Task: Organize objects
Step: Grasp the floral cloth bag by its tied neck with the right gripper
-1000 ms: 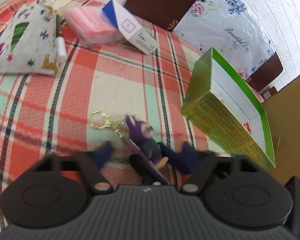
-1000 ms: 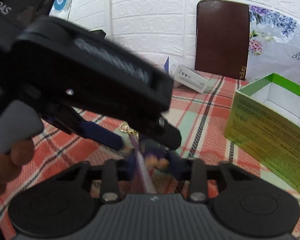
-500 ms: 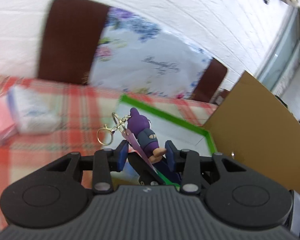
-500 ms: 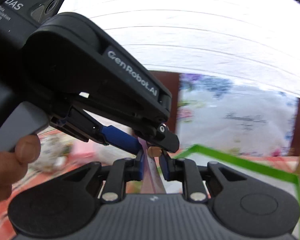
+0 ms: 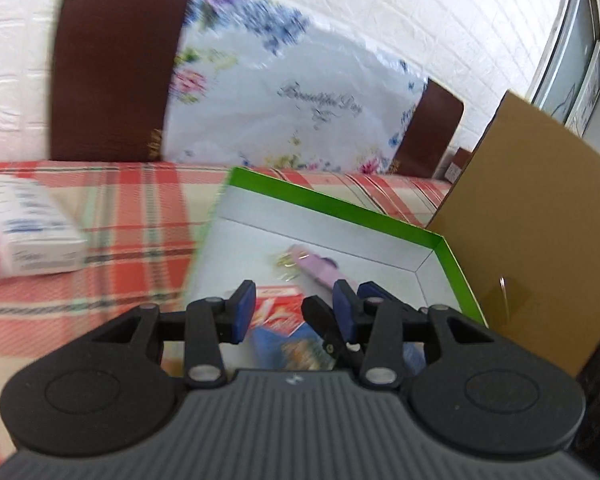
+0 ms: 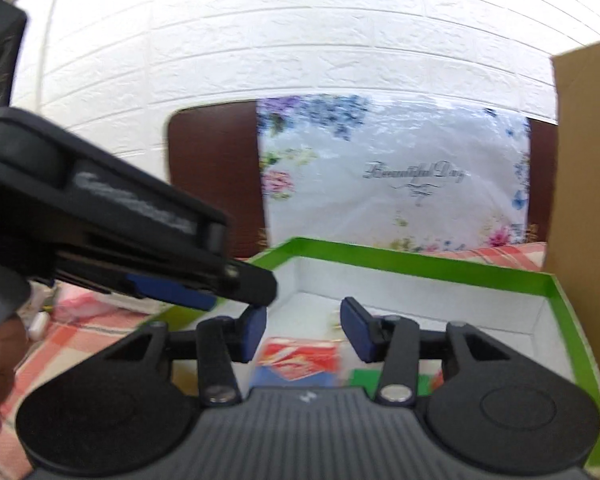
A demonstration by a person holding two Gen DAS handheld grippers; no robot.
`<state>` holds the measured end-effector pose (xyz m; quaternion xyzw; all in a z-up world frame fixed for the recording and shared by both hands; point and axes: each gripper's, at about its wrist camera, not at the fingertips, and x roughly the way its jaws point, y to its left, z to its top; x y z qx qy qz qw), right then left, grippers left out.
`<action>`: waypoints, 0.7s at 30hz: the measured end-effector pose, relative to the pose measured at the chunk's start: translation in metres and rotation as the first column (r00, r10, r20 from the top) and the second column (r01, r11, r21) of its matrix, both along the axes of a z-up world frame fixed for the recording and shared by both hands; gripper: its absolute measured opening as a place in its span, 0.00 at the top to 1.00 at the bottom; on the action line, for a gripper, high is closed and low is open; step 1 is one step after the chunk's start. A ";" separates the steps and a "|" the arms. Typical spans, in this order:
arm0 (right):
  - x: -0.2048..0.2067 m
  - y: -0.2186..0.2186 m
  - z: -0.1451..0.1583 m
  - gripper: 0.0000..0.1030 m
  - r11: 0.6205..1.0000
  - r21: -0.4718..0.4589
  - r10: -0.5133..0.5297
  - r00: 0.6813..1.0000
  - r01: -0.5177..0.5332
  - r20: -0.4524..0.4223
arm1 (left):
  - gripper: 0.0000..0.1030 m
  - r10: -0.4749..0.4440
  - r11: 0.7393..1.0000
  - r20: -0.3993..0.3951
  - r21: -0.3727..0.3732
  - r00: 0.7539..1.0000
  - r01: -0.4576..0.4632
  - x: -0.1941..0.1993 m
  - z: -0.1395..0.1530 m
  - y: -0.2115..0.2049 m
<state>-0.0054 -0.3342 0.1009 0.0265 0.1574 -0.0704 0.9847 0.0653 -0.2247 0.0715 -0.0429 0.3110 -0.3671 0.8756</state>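
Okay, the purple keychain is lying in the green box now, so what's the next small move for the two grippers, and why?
Probably lift both away from the green box. The keychain lies loose on its floor, the left gripper and right gripper stand open with nothing pinched, the right's jaws having just opened. The white carton waits on the plaid cloth.

left claw [image 5: 294, 310] open, right claw [image 6: 303, 330] just opening

Black ribbed gripper bodies, blue-padded fingers [image 5: 244, 312], silver screws

Glossy green cardboard box [image 5: 452, 256] on a woven plaid cloth [image 5: 132, 208].
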 end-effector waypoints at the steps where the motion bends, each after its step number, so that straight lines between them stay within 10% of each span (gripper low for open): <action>1: -0.008 0.004 -0.001 0.59 1.000 -0.009 0.014 1.000 -0.014 0.006 | 0.57 0.012 1.000 0.011 0.001 1.000 -0.012 -0.006 0.000 0.014; 8: -0.030 0.094 0.007 0.57 0.954 -0.056 0.295 0.955 -0.295 0.002 | 0.57 0.189 0.981 -0.044 0.040 0.981 -0.188 -0.023 -0.018 0.129; 15: 0.021 0.170 -0.005 0.56 0.835 -0.017 0.542 0.826 -0.551 -0.153 | 0.57 0.492 0.868 -0.159 0.011 0.856 -0.496 0.009 -0.028 0.239; 21: 0.079 0.231 -0.023 0.54 0.799 -0.002 0.575 0.765 -0.601 -0.289 | 0.56 0.550 0.820 -0.205 -0.049 0.810 -0.570 0.025 -0.029 0.277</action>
